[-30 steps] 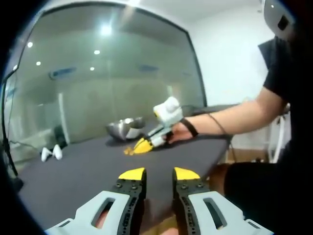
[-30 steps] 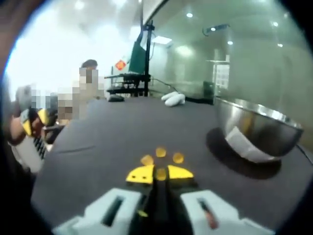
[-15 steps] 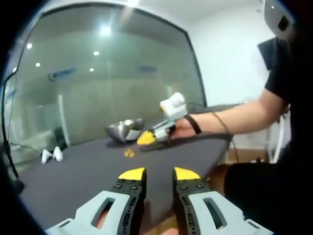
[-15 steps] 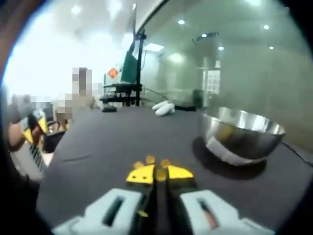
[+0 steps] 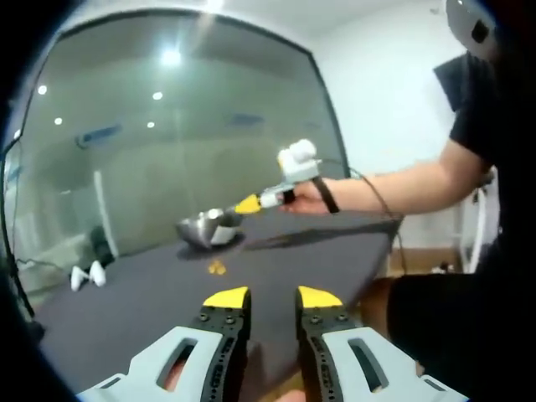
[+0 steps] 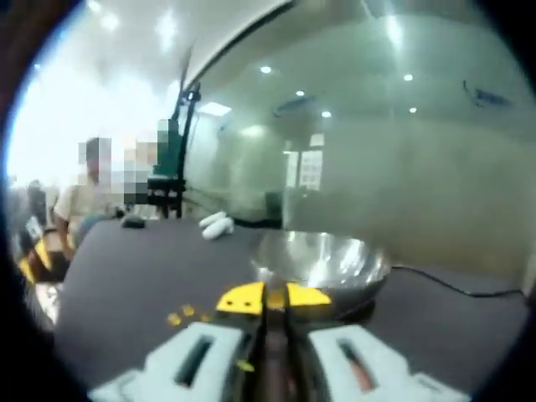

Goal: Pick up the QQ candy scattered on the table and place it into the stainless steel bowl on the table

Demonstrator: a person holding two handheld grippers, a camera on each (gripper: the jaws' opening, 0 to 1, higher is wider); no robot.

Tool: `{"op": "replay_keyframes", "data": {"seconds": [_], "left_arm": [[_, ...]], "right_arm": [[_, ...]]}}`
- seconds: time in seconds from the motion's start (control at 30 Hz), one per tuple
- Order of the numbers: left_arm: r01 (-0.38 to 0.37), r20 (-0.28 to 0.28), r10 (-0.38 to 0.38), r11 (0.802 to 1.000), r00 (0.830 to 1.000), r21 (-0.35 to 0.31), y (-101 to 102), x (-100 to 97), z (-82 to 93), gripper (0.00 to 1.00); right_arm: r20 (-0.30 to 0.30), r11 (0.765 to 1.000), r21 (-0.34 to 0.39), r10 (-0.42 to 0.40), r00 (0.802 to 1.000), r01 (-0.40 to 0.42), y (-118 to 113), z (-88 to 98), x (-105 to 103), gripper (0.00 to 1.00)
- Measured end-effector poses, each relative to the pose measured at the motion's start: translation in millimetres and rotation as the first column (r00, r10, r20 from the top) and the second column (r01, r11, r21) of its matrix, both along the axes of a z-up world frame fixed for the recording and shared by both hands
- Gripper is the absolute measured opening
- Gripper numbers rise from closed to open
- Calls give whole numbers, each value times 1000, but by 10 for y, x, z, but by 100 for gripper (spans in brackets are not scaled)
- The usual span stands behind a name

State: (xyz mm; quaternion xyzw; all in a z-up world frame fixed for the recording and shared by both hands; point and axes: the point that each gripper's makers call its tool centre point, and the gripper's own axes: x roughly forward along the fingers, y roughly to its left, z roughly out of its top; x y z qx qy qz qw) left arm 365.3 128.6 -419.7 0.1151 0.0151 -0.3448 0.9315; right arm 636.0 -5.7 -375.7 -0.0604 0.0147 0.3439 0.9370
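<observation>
The right tool (image 6: 274,297) was clenched on 1 candy (image 6: 275,299), raised at the near rim of the bowl (image 6: 322,261). The left tool (image 5: 273,298) was held released, low over the near bench (image 5: 151,301). The candy was judged light, small and soft, perhaps slippery, best pinched across its middle with little force. It appeared as a round yellow-orange piece. More candies (image 6: 186,314) lay loose on the bench beside the bowl.
</observation>
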Motion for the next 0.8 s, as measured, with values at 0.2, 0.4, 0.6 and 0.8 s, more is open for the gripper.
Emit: {"op": "replay_keyframes", "data": {"seconds": [0.2, 0.4, 0.6, 0.8], "left_arm": [[-11, -5, 11, 1000, 1000, 8, 25, -8, -19, 23], [-21, -3, 21, 1000, 1000, 6, 58, -11, 9, 23], [-22, -16, 22, 1000, 1000, 12, 63, -15, -40, 23], [-33, -10, 33, 999, 999, 5, 111, 5, -43, 23]], "right_arm": [[-4, 998, 24, -56, 998, 56, 54, 211, 307, 9], [-6, 998, -9, -66, 998, 66, 244, 287, 631, 9], [-18, 994, -19, -103, 994, 103, 240, 288, 906, 9], [-48, 991, 23, -133, 990, 134, 182, 236, 909, 9]]}}
